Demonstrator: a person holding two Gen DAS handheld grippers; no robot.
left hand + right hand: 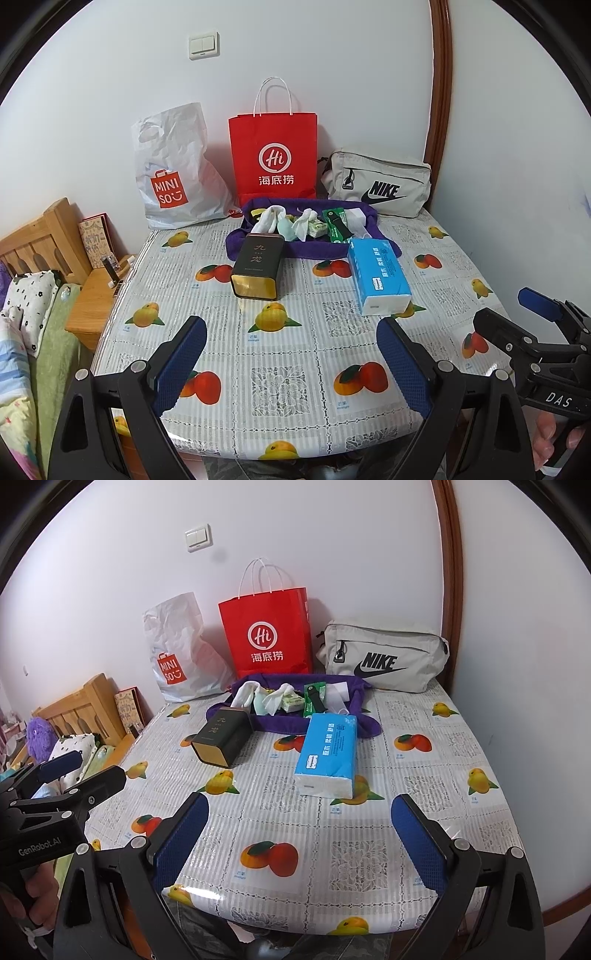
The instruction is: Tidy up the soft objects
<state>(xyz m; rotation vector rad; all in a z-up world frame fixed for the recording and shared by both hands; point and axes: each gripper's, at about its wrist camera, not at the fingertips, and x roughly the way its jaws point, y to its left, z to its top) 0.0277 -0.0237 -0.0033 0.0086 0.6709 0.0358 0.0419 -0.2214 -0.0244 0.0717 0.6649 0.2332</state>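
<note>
The soft things, white socks (271, 218) and a folded towel (291, 703) among them, lie on a purple cloth (258, 249) at the far side of the desk (280, 384). A blue tissue pack (327, 751) and a dark tin (256, 267) lie just before it. Both the left gripper (291, 363) and the right gripper (301, 843) hover over the near edge, fingers apart and empty.

Both wrist cameras are looking forward and slightly down from the near edge of the bench (295, 354) toward the far wall, at similar height. The left view is sitting left of the right view. Both are sharing the bench top, the tissue pack (378, 275) (327, 755) and the red bag (273, 158) (266, 631).
</note>
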